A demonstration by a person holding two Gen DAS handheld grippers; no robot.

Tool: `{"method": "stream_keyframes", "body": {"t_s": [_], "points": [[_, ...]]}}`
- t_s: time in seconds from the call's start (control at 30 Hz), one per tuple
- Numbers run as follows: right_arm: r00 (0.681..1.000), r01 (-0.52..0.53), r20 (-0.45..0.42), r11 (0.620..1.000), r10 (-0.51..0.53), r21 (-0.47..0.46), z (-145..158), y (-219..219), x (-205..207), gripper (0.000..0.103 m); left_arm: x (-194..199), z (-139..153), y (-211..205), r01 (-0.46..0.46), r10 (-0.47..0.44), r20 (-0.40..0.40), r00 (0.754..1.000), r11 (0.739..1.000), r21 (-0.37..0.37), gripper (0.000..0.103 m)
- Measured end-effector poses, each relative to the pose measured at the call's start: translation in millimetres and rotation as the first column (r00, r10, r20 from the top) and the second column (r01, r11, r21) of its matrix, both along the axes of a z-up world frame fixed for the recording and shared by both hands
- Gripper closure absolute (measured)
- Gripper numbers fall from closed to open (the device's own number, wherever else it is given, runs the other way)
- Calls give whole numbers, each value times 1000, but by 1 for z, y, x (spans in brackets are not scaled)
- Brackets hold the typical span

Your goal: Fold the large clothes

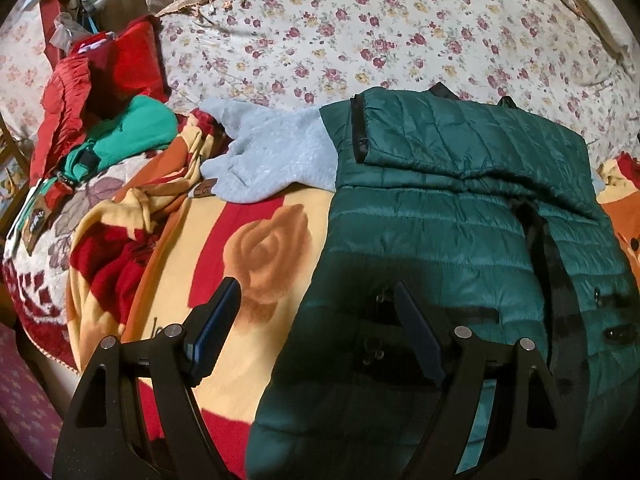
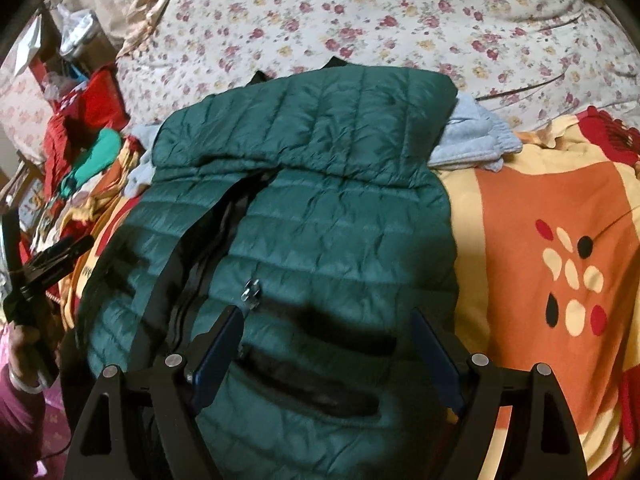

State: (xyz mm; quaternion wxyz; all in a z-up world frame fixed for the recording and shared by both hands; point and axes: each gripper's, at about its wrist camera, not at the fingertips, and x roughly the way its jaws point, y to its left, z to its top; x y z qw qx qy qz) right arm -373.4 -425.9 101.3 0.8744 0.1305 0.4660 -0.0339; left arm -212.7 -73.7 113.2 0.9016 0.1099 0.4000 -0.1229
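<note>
Green quilted jacket (image 2: pixel 320 208) (sleeve folded across the top) lies flat — both grippers (image 1: pixel 316 304) (image 2: pixel 328 320) gape empty.

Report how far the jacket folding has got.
Done: the green jacket lies flat on the blanket with a sleeve folded across its top. In hand: nothing; the left tongs and right tongs hover open above it. Left: folding the body over.

Green quilted jacket (image 2: pixel 320 216) on patterned blanket (image 2: pixel 540 240), right hand-held gripper (image 2: pixel 326 316) open above
</note>
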Motion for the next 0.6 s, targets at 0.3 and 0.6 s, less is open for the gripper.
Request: {"method": "stream_keyframes", "body": {"t_s": [0.3, 0.6], "points": [[998, -46, -34, 998, 45, -30, 3, 17, -31, 20, -22, -1, 9, 14, -14, -12, 1000, 1000, 5, 23], [993, -37, -116, 999, 36, -9, -10, 6, -59, 20, -32, -6, 29, 33, -34, -70, 997, 999, -25, 23]]}}
